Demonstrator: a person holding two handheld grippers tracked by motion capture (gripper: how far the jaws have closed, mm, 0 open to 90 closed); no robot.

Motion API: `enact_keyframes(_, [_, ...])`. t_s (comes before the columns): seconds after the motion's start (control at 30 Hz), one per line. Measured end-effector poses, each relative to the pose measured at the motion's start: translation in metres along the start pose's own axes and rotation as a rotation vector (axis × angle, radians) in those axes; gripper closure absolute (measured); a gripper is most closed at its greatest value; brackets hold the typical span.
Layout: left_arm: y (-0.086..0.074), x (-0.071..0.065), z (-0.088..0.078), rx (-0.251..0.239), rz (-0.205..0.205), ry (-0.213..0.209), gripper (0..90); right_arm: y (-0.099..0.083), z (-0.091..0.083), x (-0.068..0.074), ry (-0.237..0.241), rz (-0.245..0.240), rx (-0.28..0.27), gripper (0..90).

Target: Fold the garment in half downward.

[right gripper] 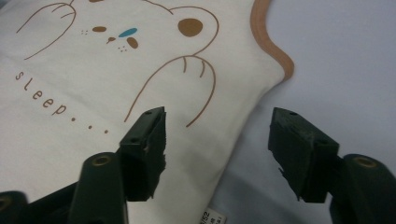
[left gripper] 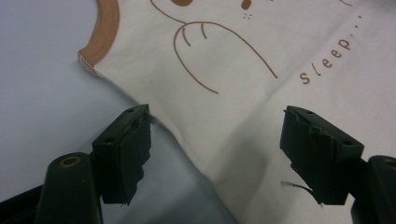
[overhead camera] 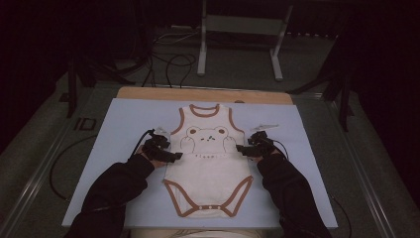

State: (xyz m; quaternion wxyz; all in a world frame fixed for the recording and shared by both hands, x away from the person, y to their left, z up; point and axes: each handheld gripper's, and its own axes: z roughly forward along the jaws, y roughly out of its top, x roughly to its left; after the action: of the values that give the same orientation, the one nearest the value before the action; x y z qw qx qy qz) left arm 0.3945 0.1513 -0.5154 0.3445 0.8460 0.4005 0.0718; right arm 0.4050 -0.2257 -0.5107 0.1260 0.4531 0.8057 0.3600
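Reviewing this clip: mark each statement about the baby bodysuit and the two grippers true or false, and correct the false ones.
1. The bodysuit lies flat on the blue mat. True.
2. The left gripper is shut on the cloth. False: its jaws stand open across the bodysuit's side edge.
3. The right gripper is open. True.
4. The print shows a cat. False: it is a bear above the word "sleep".
5. The trim is brown. True.
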Motion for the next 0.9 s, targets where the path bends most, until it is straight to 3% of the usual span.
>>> enact_keyframes(0.2, [0.0023,0.0042,0.0018,-0.005,-0.039,0.036,36.9,-0.0013,0.0032,-0.0016,0.005,0.002,0.017,46.0])
enact_keyframes(0.43, [0.0034,0.0055,0.0028,-0.008,-0.052,0.079,44.9,-0.0027,0.0070,-0.0030,0.003,0.004,0.034,54.9])
enact_keyframes(0.7, [0.0044,0.0042,0.0031,0.007,-0.053,0.084,51.3,-0.0009,0.0081,-0.0001,-0.009,-0.028,0.055,64.2])
enact_keyframes(0.9, [0.0057,0.0013,0.0040,0.015,-0.050,0.071,61.1,0.0005,0.0084,0.0022,-0.017,-0.054,0.073,74.9])
